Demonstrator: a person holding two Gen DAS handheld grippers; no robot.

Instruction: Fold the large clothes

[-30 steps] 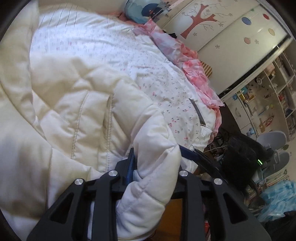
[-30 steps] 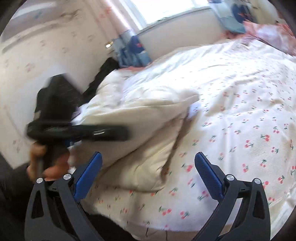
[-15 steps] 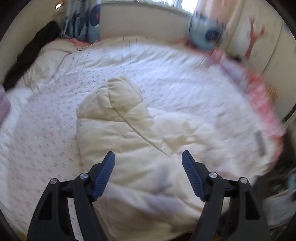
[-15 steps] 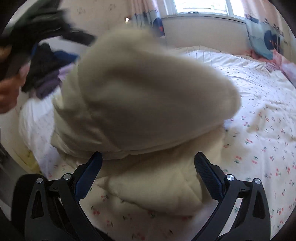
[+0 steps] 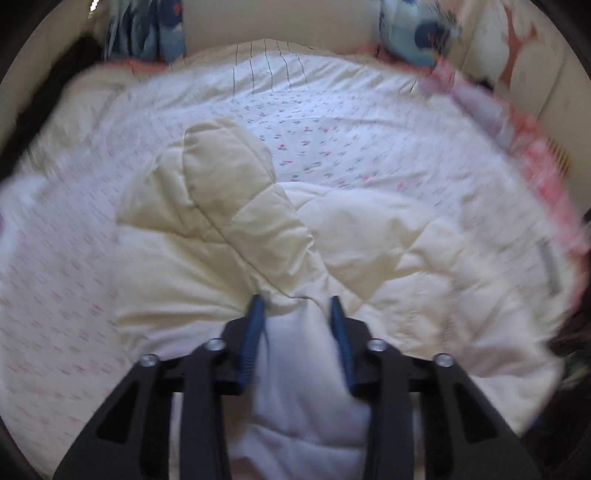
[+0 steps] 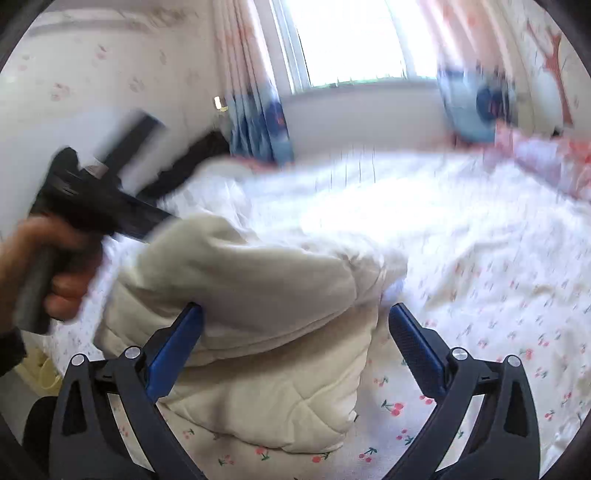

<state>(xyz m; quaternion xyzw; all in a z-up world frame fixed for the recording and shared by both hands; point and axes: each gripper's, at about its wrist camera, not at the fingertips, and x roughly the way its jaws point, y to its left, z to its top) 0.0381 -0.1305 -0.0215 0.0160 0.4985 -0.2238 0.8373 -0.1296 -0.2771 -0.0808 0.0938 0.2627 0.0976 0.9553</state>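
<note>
A cream quilted puffer jacket [image 5: 229,236] lies on the bed, one sleeve folded across its body. My left gripper [image 5: 297,308] is shut on a thick fold of the jacket near its close edge; white padded fabric fills the space between its blue pads. In the right wrist view the jacket [image 6: 258,295] is a bulky heap. My right gripper [image 6: 295,325] is open and empty just above it. The left gripper's black body [image 6: 92,192] and the hand holding it show at the left, blurred.
The bed has a white cherry-print sheet [image 6: 498,314] and a pink ruffled blanket [image 5: 535,155] along its right edge. Blue patterned cushions [image 5: 417,33] and curtains [image 6: 258,122] stand at the far wall under a window. Dark clothes [image 6: 192,158] lie at the far left.
My left gripper was open over the jacket half a second ago and has now shut on a fold of it. The raised sleeve has dropped onto the heap. My right gripper stays open.
</note>
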